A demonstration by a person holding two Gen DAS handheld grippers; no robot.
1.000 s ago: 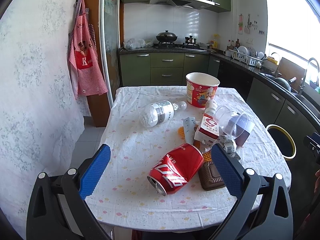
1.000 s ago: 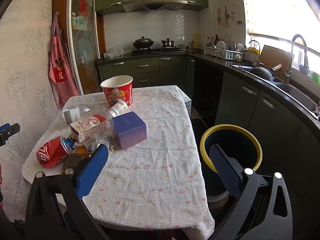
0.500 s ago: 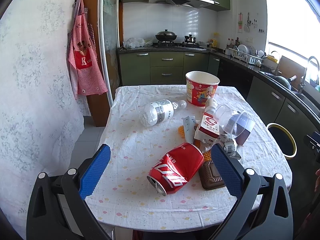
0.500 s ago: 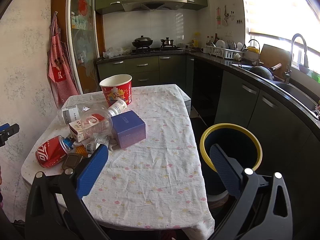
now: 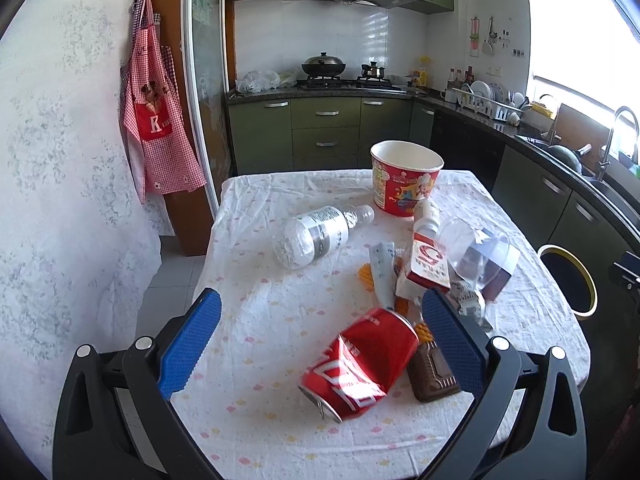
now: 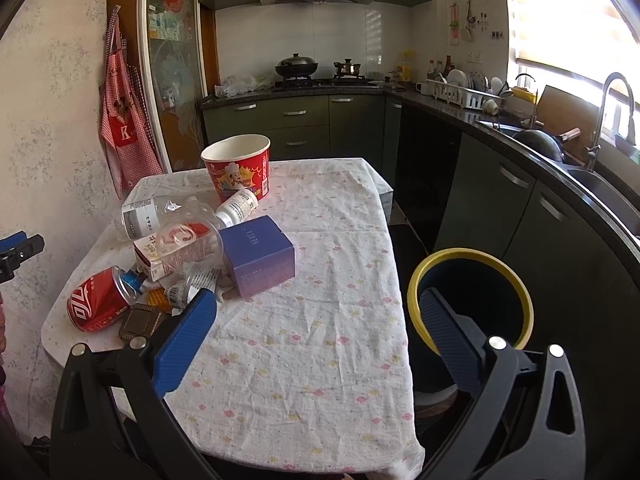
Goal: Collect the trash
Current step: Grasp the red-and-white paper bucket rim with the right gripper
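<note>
My left gripper [image 5: 320, 340] hangs over the near edge of the counter [image 5: 260, 320], its jaws wide apart and holding nothing; my right gripper [image 6: 320, 334] is likewise spread and empty, with one finger over the cloth and the other over the bin [image 6: 472, 296]. The bin stands on the floor just beside the counter, yellow-rimmed, its inside too dark to tell what it holds. The red tub [image 5: 406, 178] stands upright at the far end, mouth up, and looks empty. The trash lies in a loose heap on the counter's near side: the can [image 5: 360, 364] on its side between my left fingers, its long axis running diagonally, its top end facing me. The bottle [image 5: 320, 234] lies flat, cap pointing toward the tub. A clear cup [image 6: 190, 244] lies tipped over on a carton [image 5: 426, 266], touching the purple box [image 6: 258, 260], with a small white bottle [image 6: 238, 206] just behind.
</note>
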